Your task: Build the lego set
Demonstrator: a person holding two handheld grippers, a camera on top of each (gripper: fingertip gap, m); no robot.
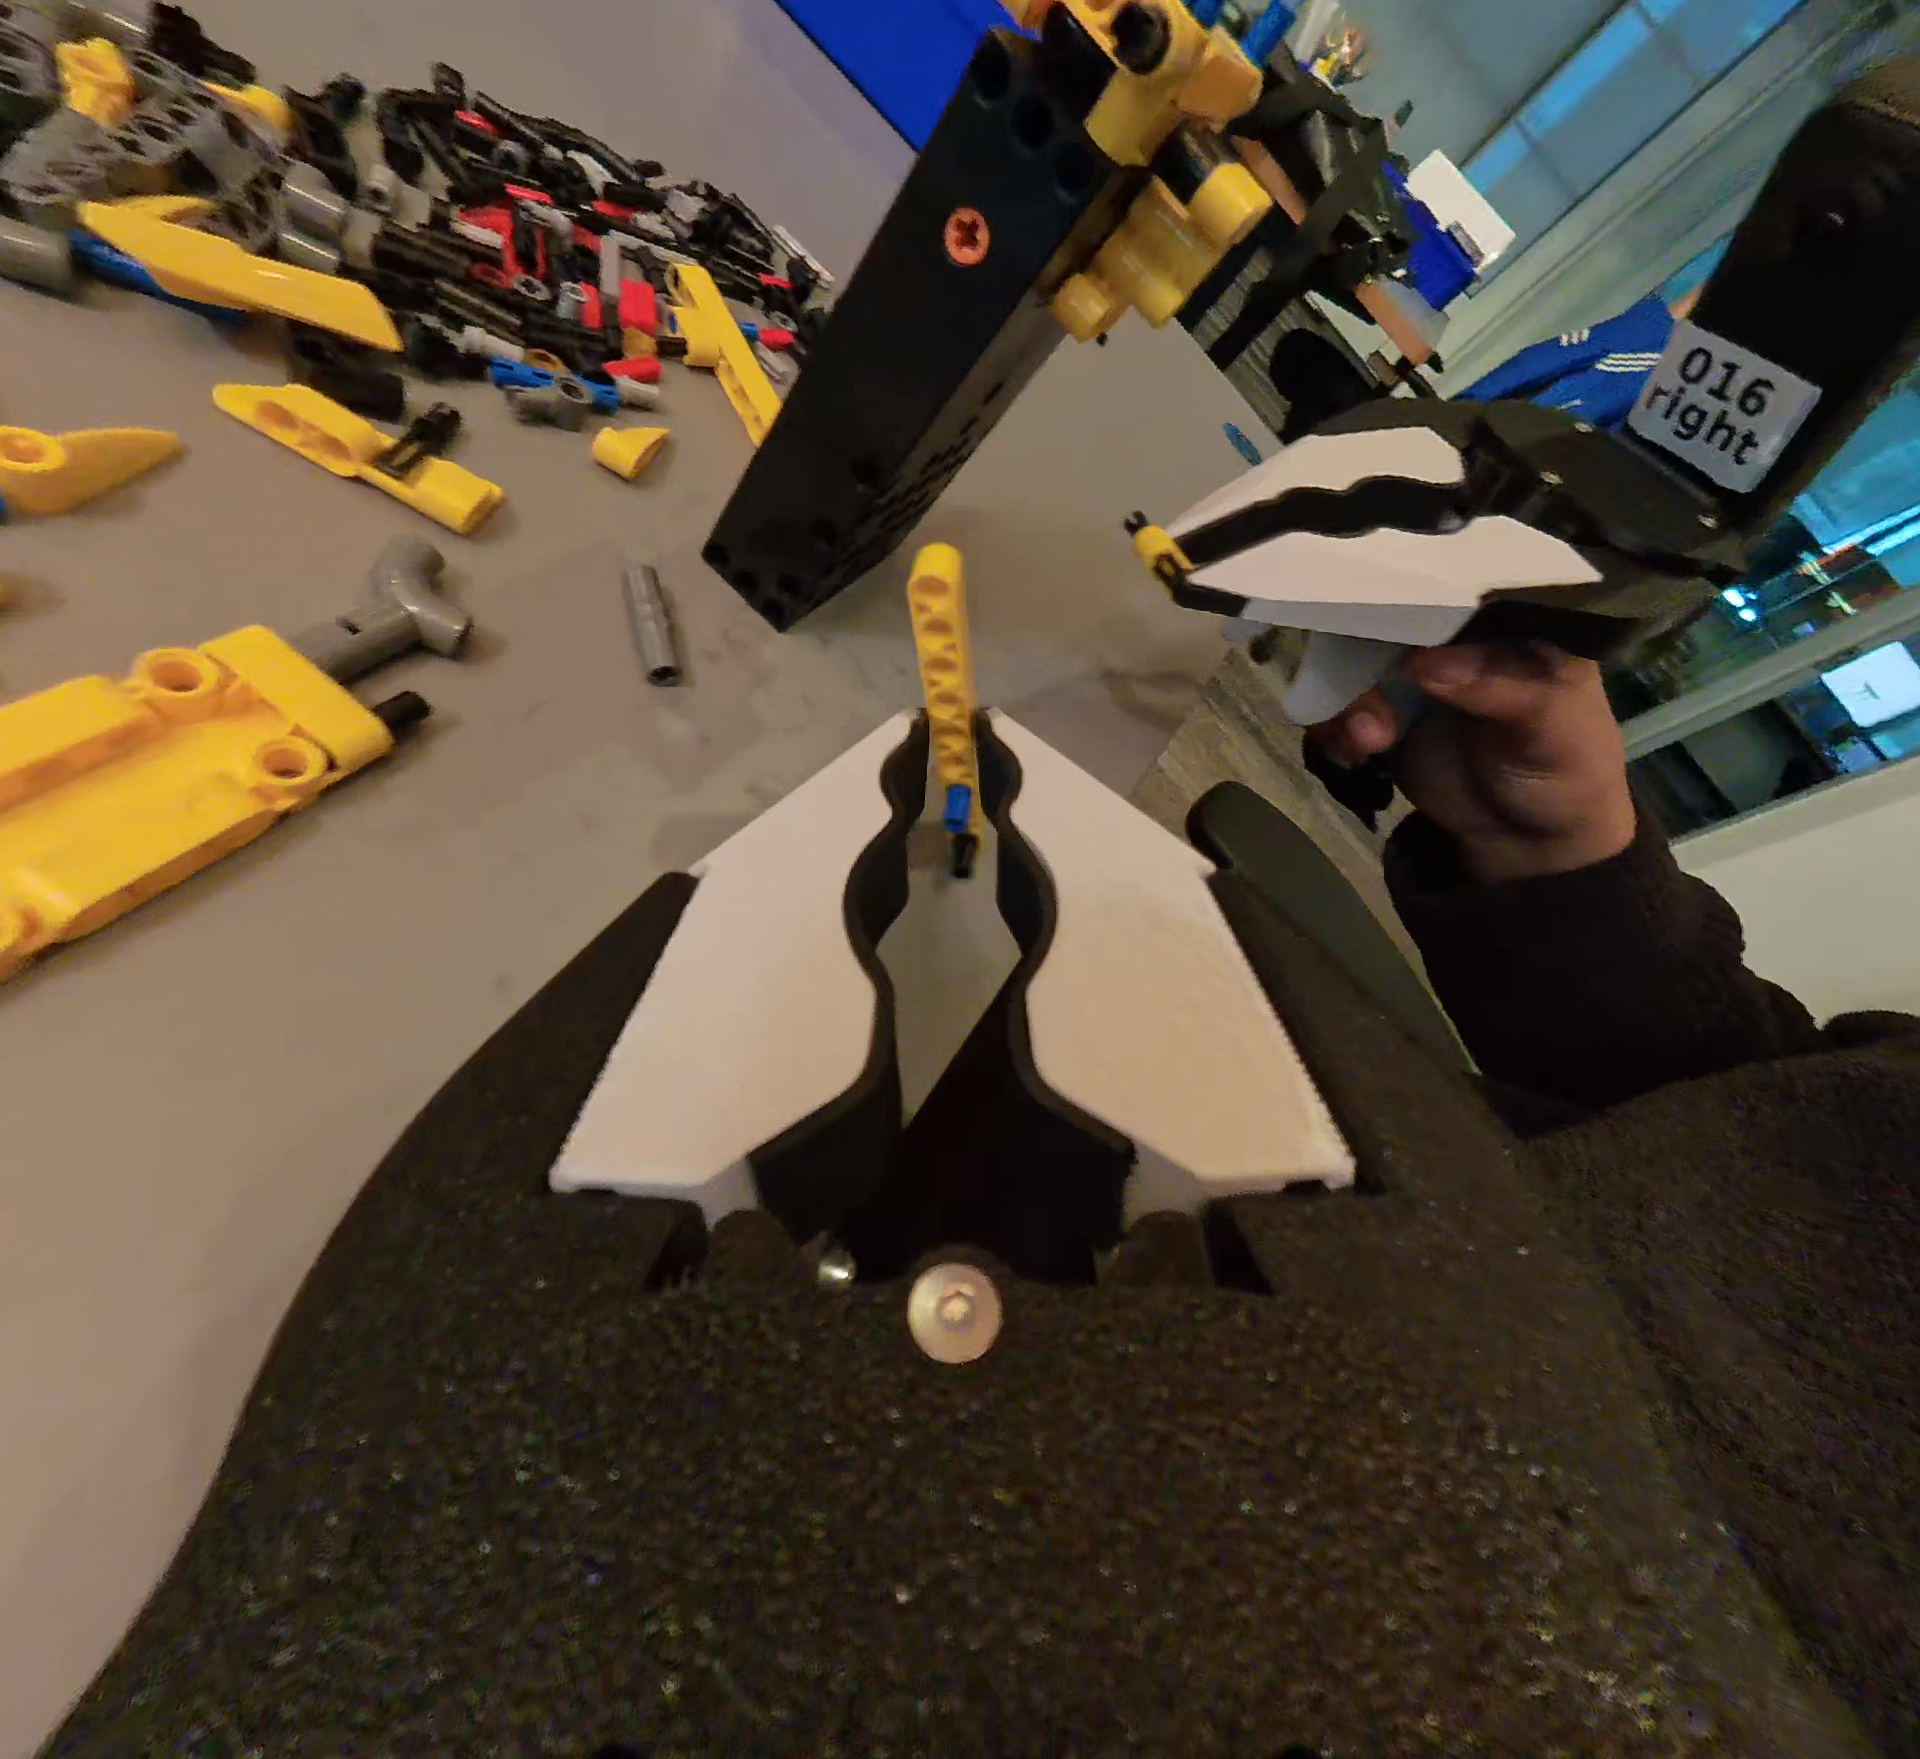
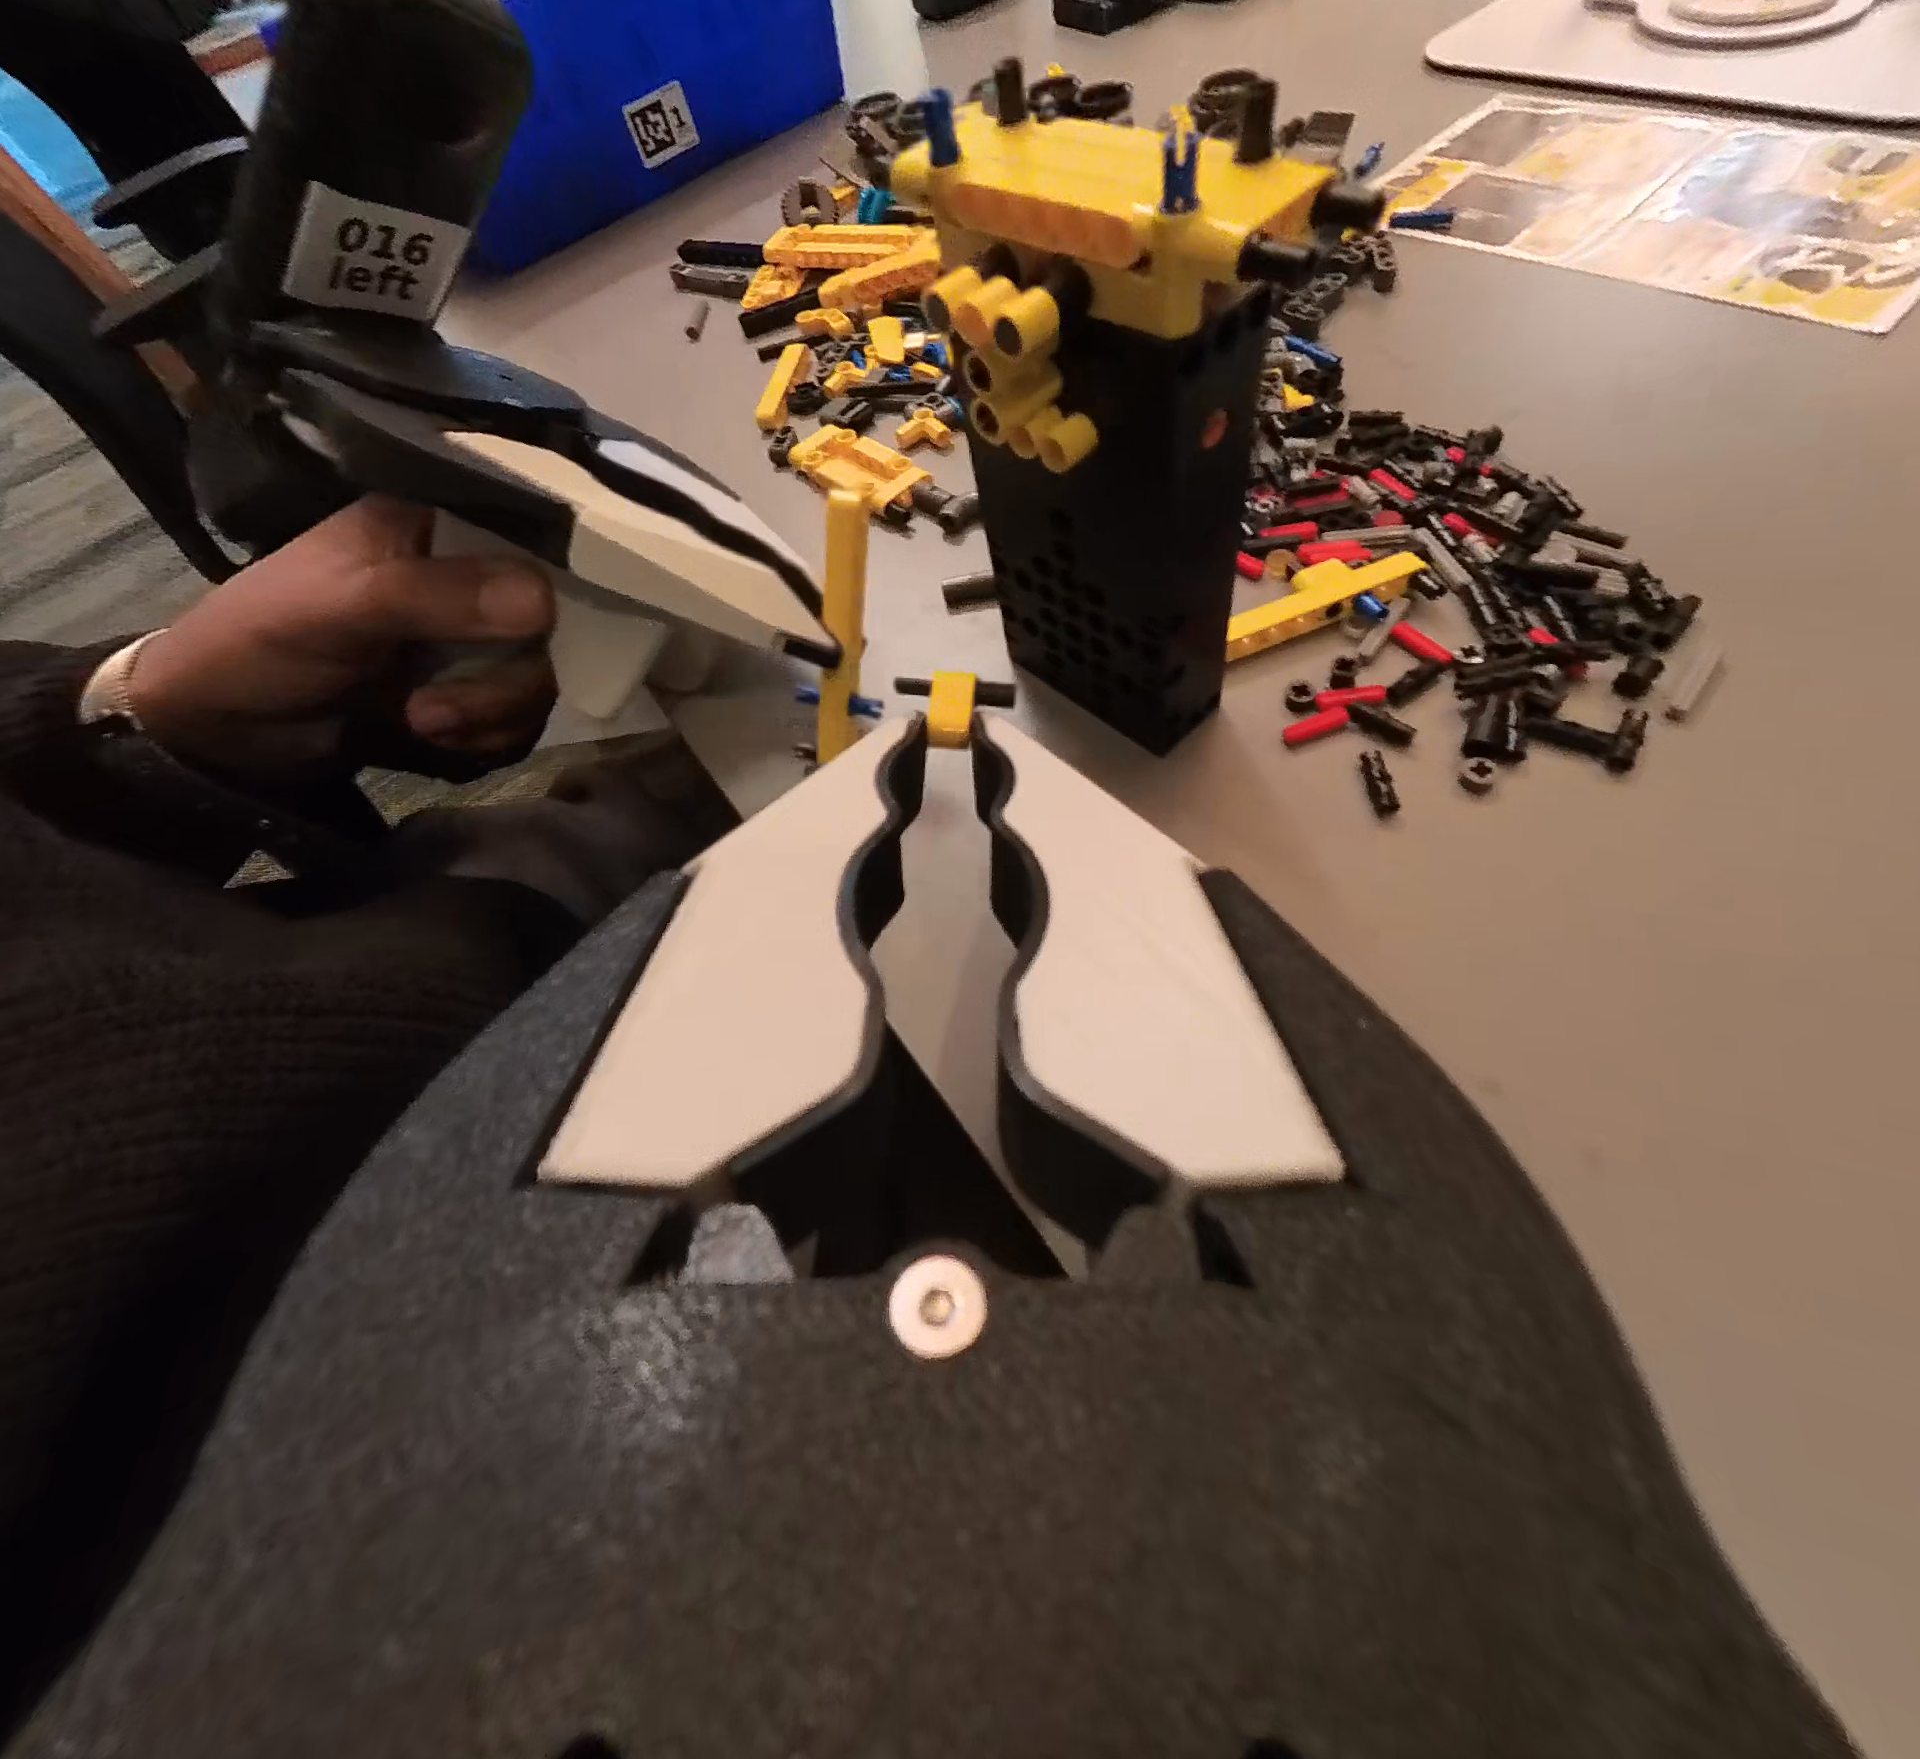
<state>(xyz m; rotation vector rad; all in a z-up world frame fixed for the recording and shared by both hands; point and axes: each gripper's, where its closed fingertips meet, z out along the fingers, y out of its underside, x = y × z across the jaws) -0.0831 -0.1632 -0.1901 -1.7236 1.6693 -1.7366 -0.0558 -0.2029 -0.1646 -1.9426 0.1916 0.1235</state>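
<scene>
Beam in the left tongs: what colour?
Yellow beam, with blue pins near its lower end; clearest in the right wrist view.

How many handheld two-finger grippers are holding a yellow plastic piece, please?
2: the left gripper holds a long yellow holed beam; the right gripper holds a small yellow connector.

Printed marks and their carriers. A grey label [image 1: 1720, 419] with dark print in two lines sits on the black body of the right hand-held gripper [image 1: 1169, 556], seen from the left wrist view. A matching grey label [image 2: 372, 257], also in two lines, sits on the black body of the left hand-held gripper [image 2: 826, 644], seen from the right wrist view. A white sticker [image 2: 658, 122] bearing a square black code and a single character is fixed to the side wall of the blue bin [image 2: 727, 16]. A colour-printed sheet [image 2: 1662, 203] lies flat on the bench [image 2: 1558, 878]; its print is too small to read.
</scene>
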